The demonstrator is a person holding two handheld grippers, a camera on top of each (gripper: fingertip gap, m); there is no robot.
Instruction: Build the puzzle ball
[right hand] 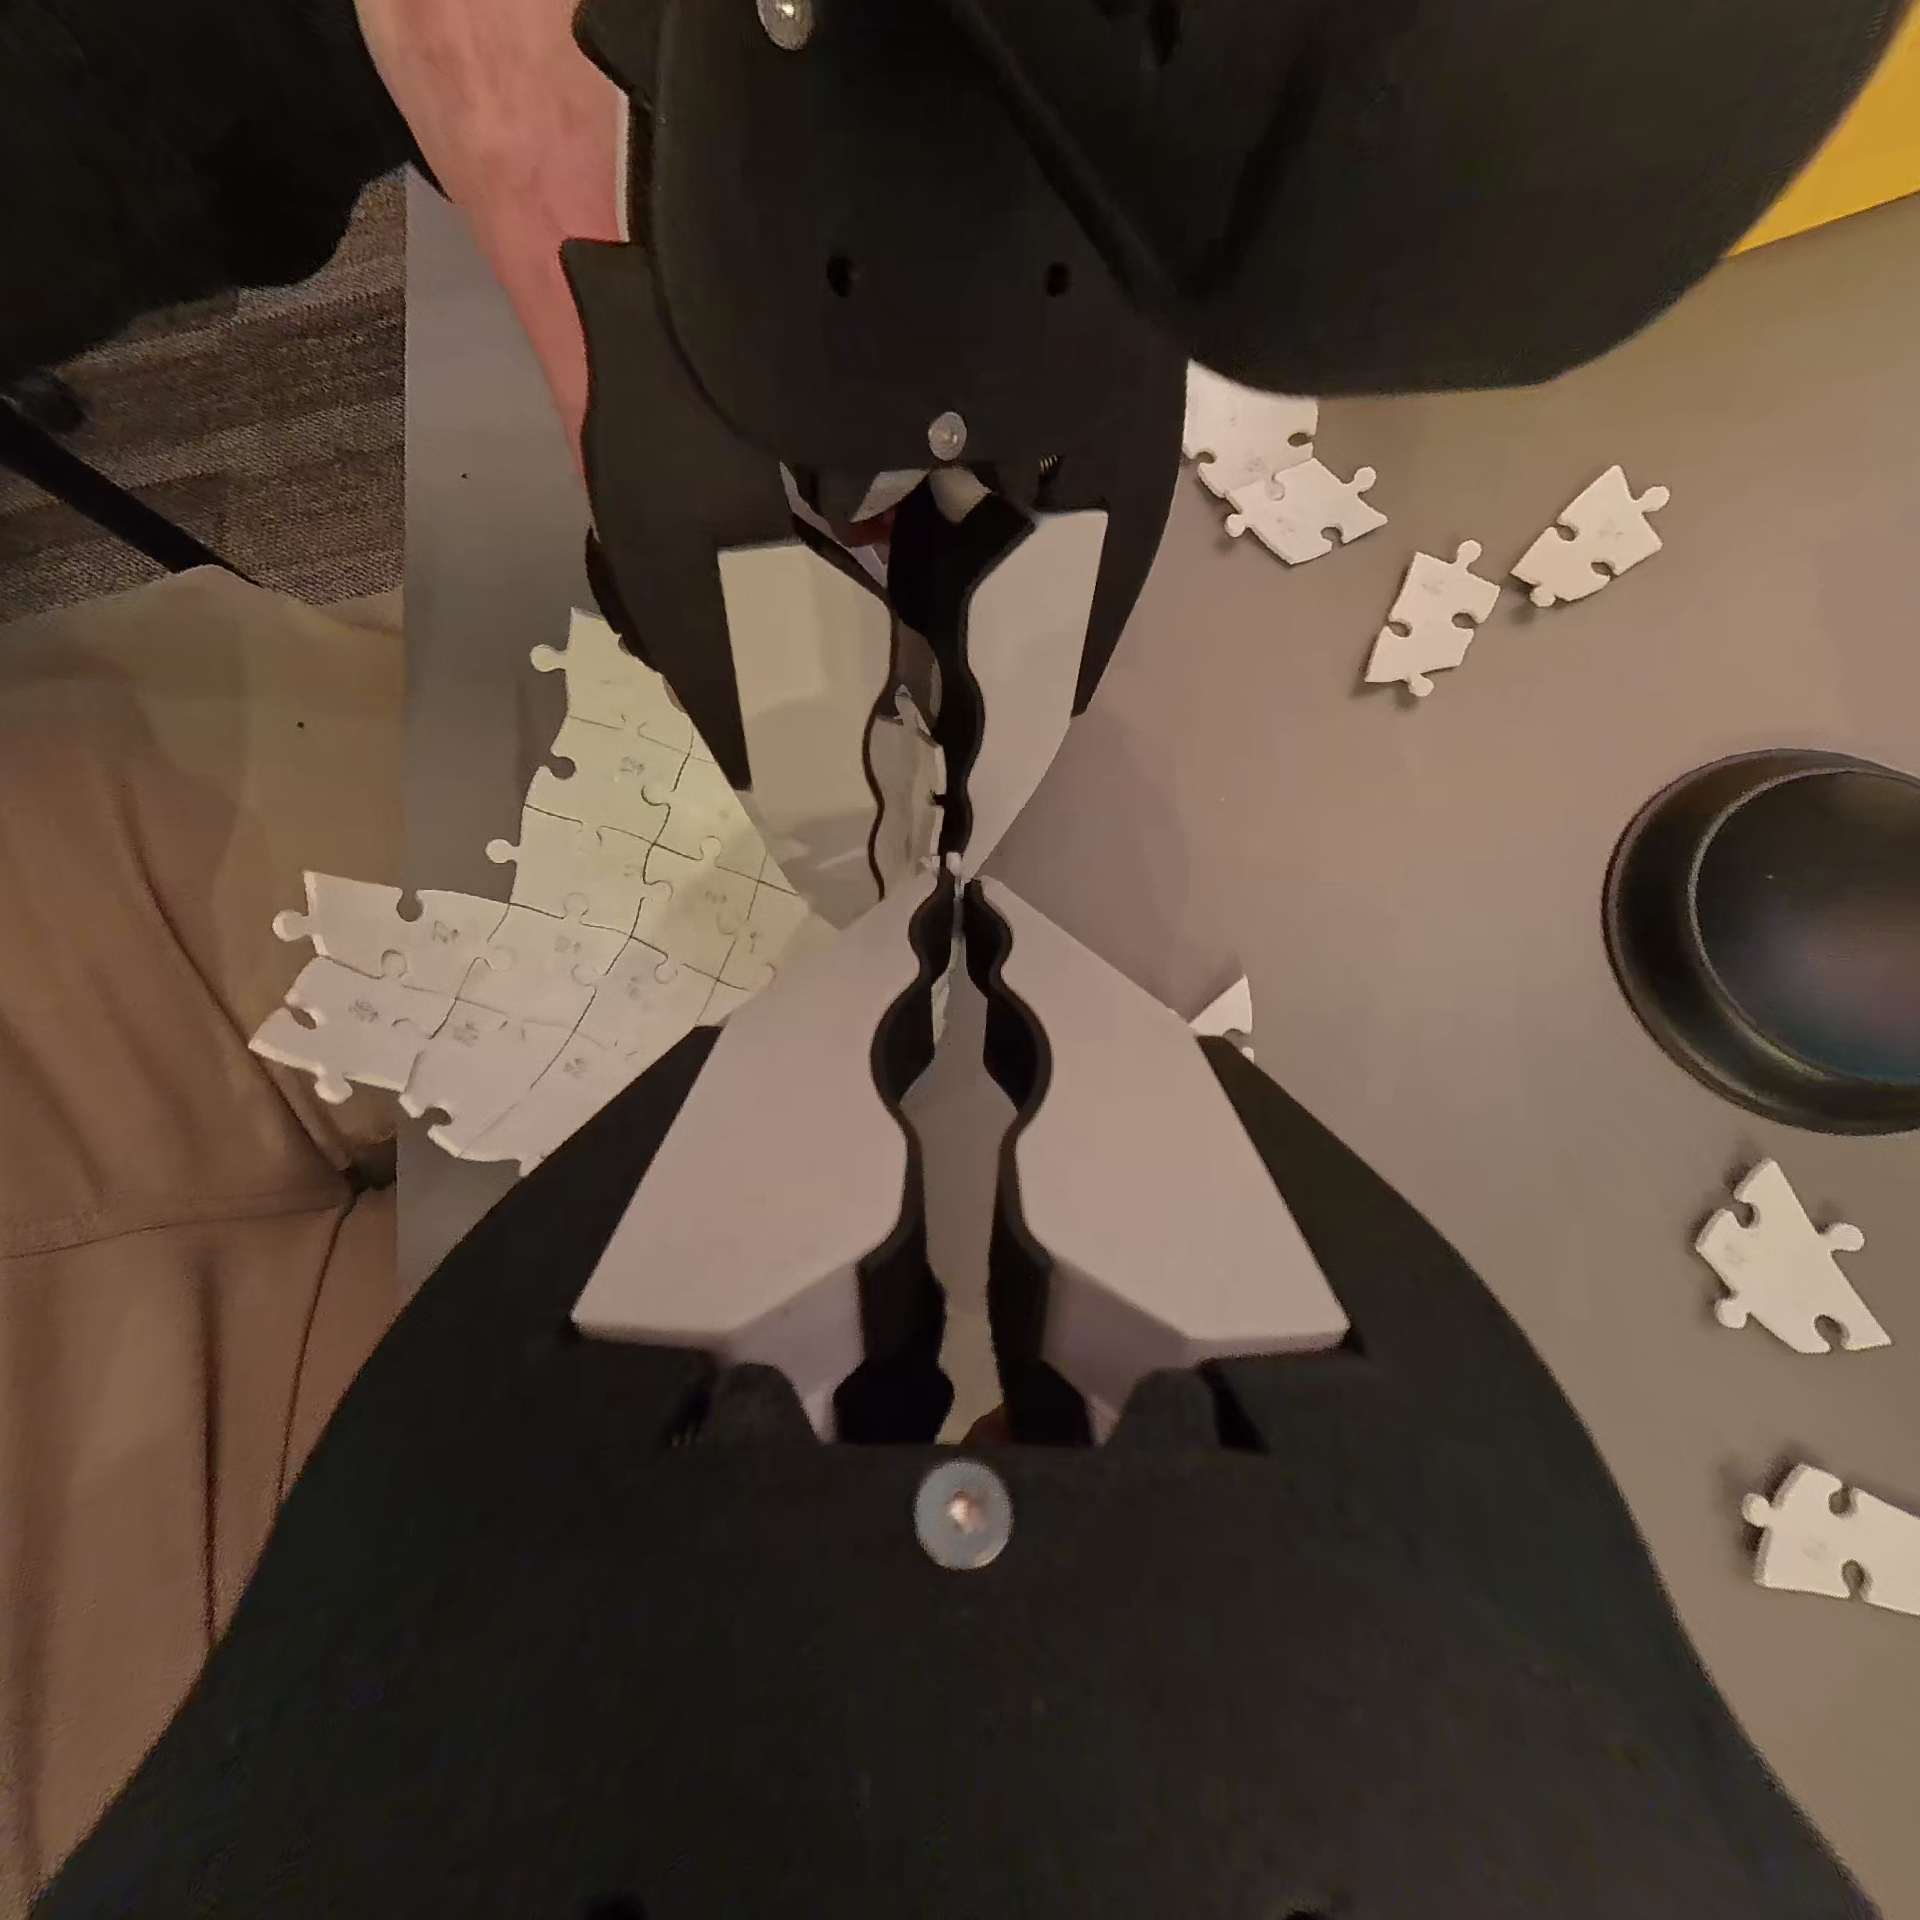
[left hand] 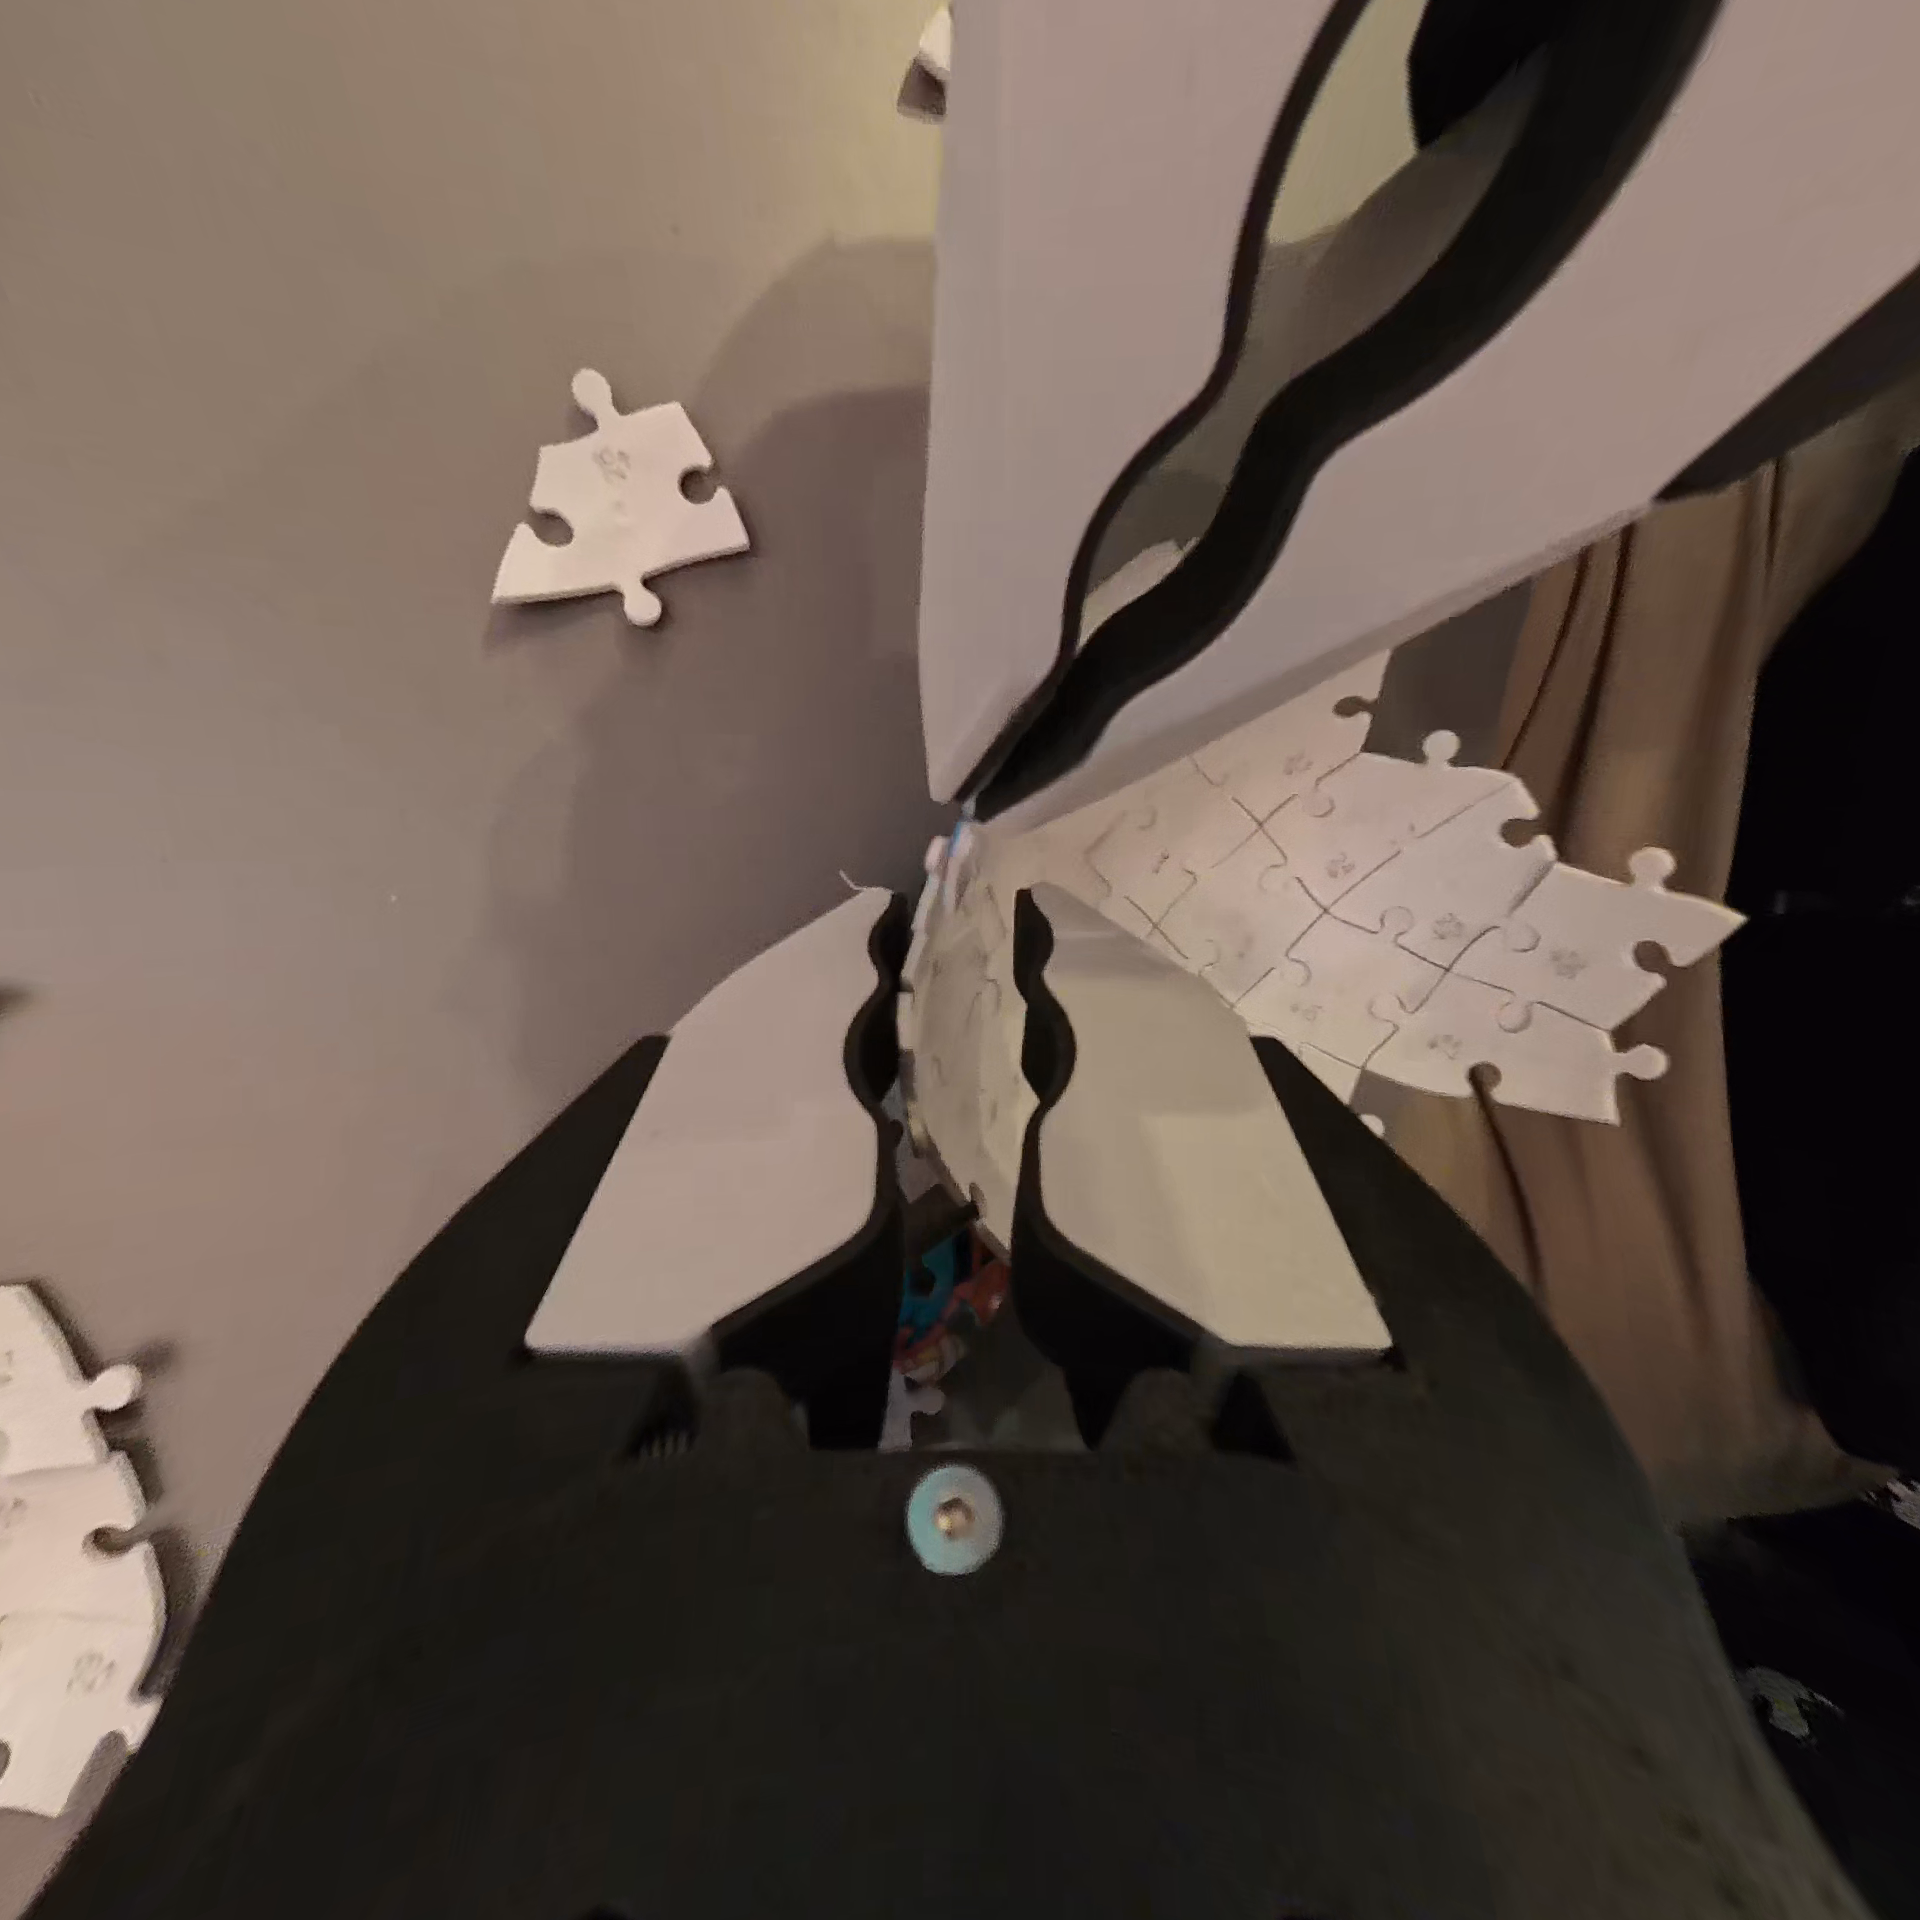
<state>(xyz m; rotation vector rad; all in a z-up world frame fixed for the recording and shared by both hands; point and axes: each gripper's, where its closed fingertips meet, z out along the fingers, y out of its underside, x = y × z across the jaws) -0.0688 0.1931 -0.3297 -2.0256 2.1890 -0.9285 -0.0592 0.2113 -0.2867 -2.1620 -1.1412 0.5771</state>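
Note:
A curved white section of joined puzzle pieces [left hand: 1403, 935] fans out past the grey table's edge; it also shows in the right wrist view [right hand: 540, 966]. My left gripper [left hand: 956, 904] is shut on this section, whose curved part sits between its fingers. My right gripper [right hand: 958, 888] is shut at its tips on a small white puzzle piece at the section's edge [right hand: 954, 862]. The two grippers meet tip to tip: the right gripper [left hand: 961, 821] comes in from above in the left view, and the left gripper [right hand: 920, 873] from above in the right view.
Loose white pieces lie on the grey table [right hand: 1351, 831]: one [left hand: 623, 509], a pile [left hand: 62, 1558], several others [right hand: 1434, 618] [right hand: 1787, 1257] [right hand: 1839, 1548]. A black round bowl-like stand [right hand: 1766, 935] sits at right. Beige fabric [right hand: 156, 1039] lies beyond the table edge. A hand [right hand: 520, 187] holds the left gripper. About 5 centimetres separates my left fingertips from my right.

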